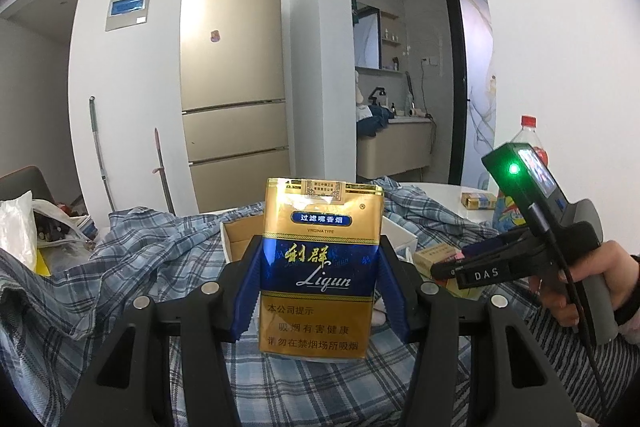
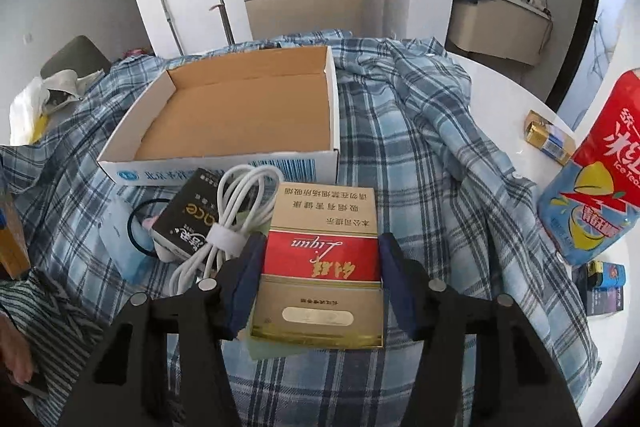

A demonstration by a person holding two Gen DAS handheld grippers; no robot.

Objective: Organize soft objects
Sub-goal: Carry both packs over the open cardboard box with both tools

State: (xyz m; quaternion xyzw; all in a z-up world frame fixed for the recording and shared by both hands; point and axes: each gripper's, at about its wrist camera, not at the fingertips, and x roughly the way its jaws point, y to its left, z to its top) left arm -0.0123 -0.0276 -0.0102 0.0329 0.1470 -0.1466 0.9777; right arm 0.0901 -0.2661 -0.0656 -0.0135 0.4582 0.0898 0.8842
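Observation:
My left gripper point(image 1: 320, 263) is shut on a gold and blue Liqun cigarette pack point(image 1: 320, 267), held upright above the plaid shirt point(image 1: 120, 267). My right gripper point(image 2: 318, 263) is shut on a gold and red Liqun pack point(image 2: 320, 259), low over the shirt point(image 2: 420, 167). The right gripper's body also shows in the left wrist view point(image 1: 516, 259). An open, empty cardboard box point(image 2: 240, 115) lies on the shirt just beyond the red pack; its corner shows behind the blue pack point(image 1: 240, 231).
A coiled white cable point(image 2: 236, 215), a black packet point(image 2: 192, 215) and a black hair tie point(image 2: 140, 227) lie left of the red pack. An ice tea bottle point(image 2: 592, 179), a gold pack point(image 2: 548, 139) and small boxes point(image 2: 604, 283) stand on the white table point(image 2: 504, 99) at right. A plastic bag point(image 1: 20, 227) sits far left.

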